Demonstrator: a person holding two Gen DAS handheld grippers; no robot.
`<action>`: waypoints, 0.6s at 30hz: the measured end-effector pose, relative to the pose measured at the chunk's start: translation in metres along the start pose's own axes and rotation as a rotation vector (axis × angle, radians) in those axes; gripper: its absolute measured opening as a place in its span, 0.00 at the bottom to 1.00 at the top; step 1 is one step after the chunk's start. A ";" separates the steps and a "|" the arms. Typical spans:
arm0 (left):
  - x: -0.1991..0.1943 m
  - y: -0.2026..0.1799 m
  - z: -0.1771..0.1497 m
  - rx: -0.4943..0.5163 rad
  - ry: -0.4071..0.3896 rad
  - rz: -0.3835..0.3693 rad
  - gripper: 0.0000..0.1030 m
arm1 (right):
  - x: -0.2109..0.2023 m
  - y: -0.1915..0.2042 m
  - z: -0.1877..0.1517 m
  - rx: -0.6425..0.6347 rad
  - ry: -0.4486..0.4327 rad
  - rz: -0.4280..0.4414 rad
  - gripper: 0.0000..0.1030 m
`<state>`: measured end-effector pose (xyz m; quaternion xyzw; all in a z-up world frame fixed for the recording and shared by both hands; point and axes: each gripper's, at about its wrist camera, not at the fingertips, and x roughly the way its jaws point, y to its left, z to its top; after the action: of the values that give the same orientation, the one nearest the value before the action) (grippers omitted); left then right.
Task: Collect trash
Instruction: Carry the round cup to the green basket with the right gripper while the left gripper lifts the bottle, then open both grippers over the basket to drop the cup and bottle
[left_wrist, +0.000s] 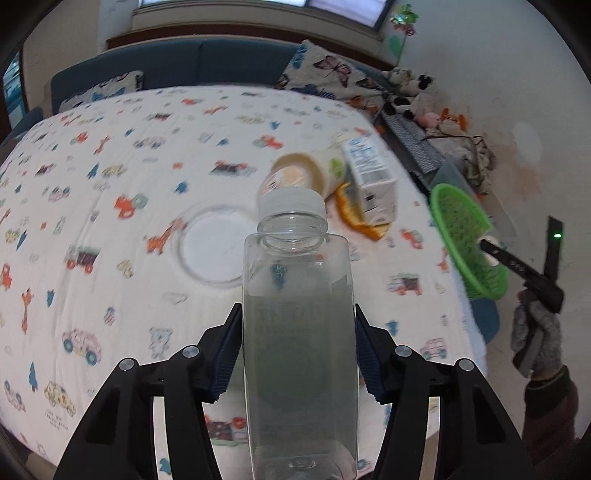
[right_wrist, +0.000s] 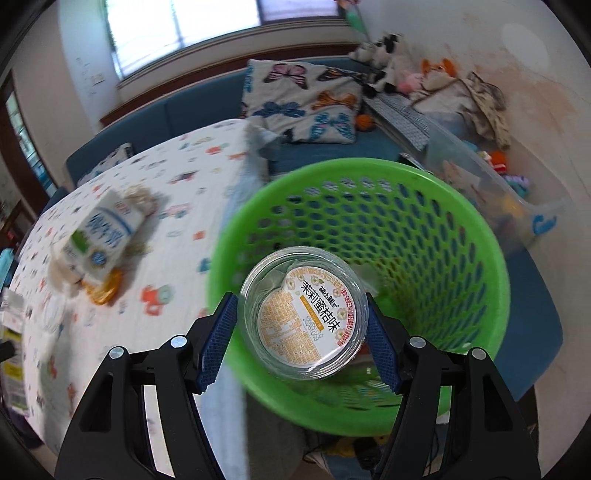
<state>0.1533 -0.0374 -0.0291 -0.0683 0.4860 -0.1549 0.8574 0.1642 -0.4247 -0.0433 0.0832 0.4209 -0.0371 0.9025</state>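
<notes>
Bottle (left_wrist: 299, 332) clamped in left gripper (left_wrist: 299, 354), base cropped; right gripper (right_wrist: 301, 343) holds cup (right_wrist: 303, 314) over basket (right_wrist: 424, 229).

A worktop (left_wrist: 110, 177) under a white cloth printed with cartoon vehicles and animals carries a clear round lid (left_wrist: 214, 247) near its middle; farther right lie a tipped cup (left_wrist: 299, 173), a milk carton (left_wrist: 369, 177) and orange peel (left_wrist: 358, 218).

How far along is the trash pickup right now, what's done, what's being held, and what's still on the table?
Done: nothing clearly shows in the green basket yet, though its bottom is partly hidden. In hand: the right gripper holds a clear plastic cup over the basket, and the left gripper grips a clear bottle above the table. Left: the milk carton, a tipped paper cup, an orange wrapper and a clear lid.
</notes>
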 end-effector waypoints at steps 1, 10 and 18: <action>-0.002 -0.006 0.003 0.013 -0.011 -0.013 0.53 | 0.002 -0.007 0.001 0.015 0.000 -0.010 0.65; 0.003 -0.086 0.050 0.143 -0.051 -0.175 0.53 | -0.001 -0.038 -0.005 0.074 -0.004 -0.032 0.71; 0.047 -0.180 0.088 0.313 -0.014 -0.269 0.53 | -0.028 -0.049 -0.017 0.078 -0.037 -0.035 0.71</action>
<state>0.2149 -0.2260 0.0263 0.0006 0.4366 -0.3413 0.8324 0.1271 -0.4699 -0.0386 0.1105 0.4036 -0.0708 0.9055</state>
